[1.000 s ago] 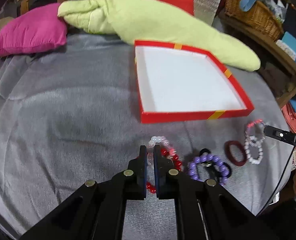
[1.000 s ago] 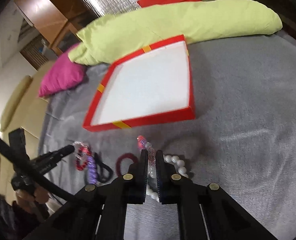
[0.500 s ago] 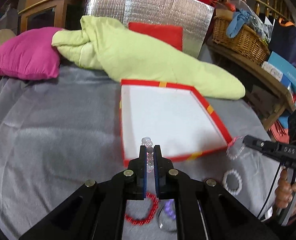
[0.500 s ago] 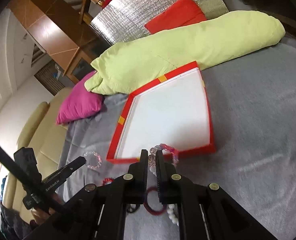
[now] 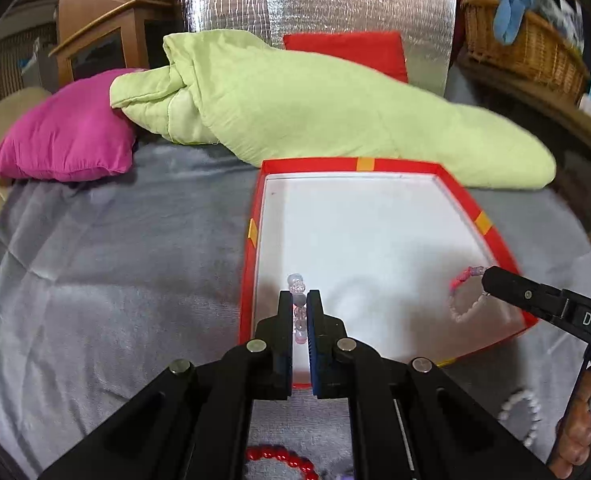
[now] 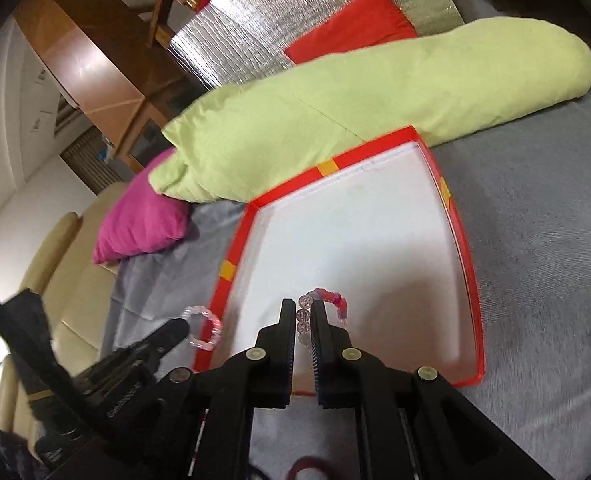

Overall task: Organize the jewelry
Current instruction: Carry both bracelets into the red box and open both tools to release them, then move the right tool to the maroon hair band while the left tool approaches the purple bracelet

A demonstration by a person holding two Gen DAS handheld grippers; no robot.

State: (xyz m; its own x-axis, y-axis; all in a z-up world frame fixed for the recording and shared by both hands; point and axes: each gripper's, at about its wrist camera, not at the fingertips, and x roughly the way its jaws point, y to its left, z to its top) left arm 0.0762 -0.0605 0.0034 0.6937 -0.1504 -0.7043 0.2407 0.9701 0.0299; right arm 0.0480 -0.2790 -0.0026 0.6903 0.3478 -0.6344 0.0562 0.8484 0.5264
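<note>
Magenta pillow [image 5: 65, 132] is seen far left on the grey blanket [image 5: 115, 280], with the lime green quilt [image 5: 315, 108] bunched beside it and touching the far rim of the red box [image 5: 247, 272]. The box lies open on the blanket; its white floor is bare, no jewelry resting in it. Left gripper [image 5: 300, 300] is held over the box's near-left corner, jaws pinched on a clear pink bead bracelet [image 5: 297, 284] that pokes out past the fingertips. Further right, the right gripper [image 5: 489, 278] is seen over the box's near-right part, jaws clamped on a pink-and-white bead bracelet [image 5: 465, 300] hanging above the white floor; in the right wrist view its beads [image 6: 305, 314] are squeezed between the jaws. Left on the blanket near the box: a red bead bracelet [image 5: 281, 458] at the bottom edge, partly hidden, and a white pearl bracelet [image 5: 521, 416] to the right. A wicker basket [image 5: 523, 44] holding blue cloth is seen at top right. Compared with 0.5 s ago, both grippers have been carried forward from the box's near rim to over its interior, bracelets still gripped; 1.0 s ago both were down at blanket level among the jewelry.
</note>
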